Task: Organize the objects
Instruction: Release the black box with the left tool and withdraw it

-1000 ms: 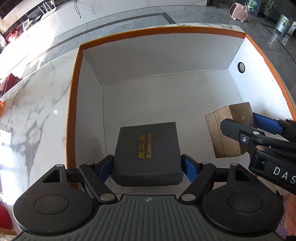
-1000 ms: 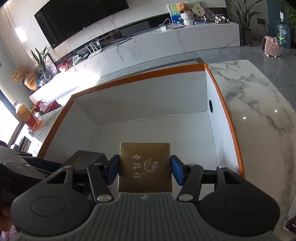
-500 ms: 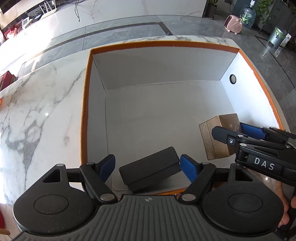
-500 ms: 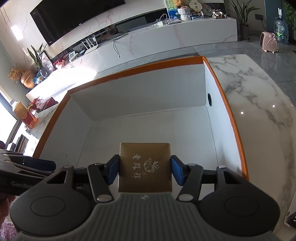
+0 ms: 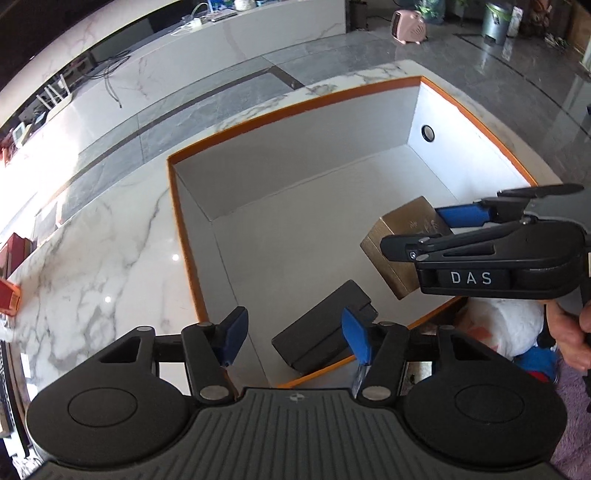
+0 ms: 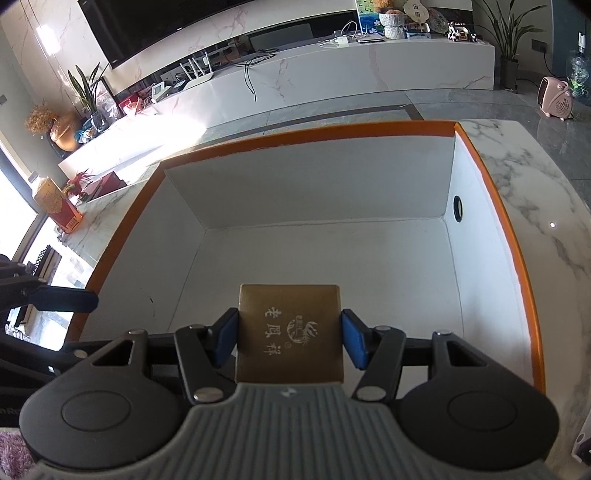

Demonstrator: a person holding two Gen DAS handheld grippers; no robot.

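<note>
Since a second earlier the left gripper [image 5: 293, 341] had let go of the black box [image 5: 325, 334] and pulled up and back, so its blue pads stood spread with nothing between them. The black box lay tilted in the near corner of the big white box [image 5: 295, 206], leaning against the near wall. The right gripper [image 6: 290, 338] had kept its pads pressed on both sides of the gold box [image 6: 290, 332], holding it above the white floor near the right wall; from the left wrist view the gold box [image 5: 399, 240] hung beside and above the black one. The big white box, edged in orange, sat on a marble table [image 5: 103, 258]. Beyond it ran a grey tiled floor, a long white cabinet [image 6: 332, 74] under a dark television [image 6: 166, 26], and a pink heater [image 6: 554, 98].
</note>
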